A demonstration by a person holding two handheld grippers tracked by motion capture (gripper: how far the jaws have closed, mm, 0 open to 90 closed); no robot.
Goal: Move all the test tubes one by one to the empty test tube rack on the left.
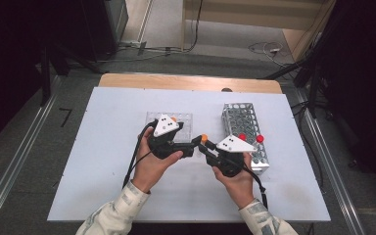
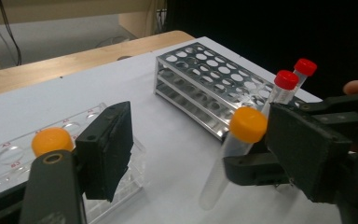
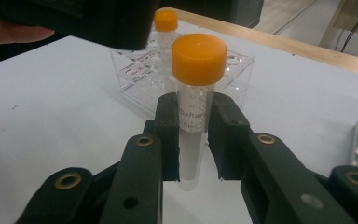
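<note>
The right gripper is clamped on a clear tube with an orange cap, its black pads pressing the tube's upper part just below the cap. Printed letters run down the tube between the pads; "shar" and "15mL" can be made out, the rest is hidden. In the high view the right gripper sits at about 5 o'clock from the tabletop's middle, the right hand wrapped around its body from below and the forearm coming up from the bottom edge in a light patterned sleeve. The held tube stands roughly upright, off the tabletop.

The left gripper has its jaws apart with nothing pressed between them; the tube hangs in the gap, gripped by the other gripper. The left hand holds its gripper level, pointing toward 3 o'clock at the right one.

At 12 o'clock from the left gripper stands a clear plastic rack with small red markings, too small to read, holding another orange-capped tube. At 1 o'clock from the right gripper a metal rack carries two red-capped tubes.
</note>
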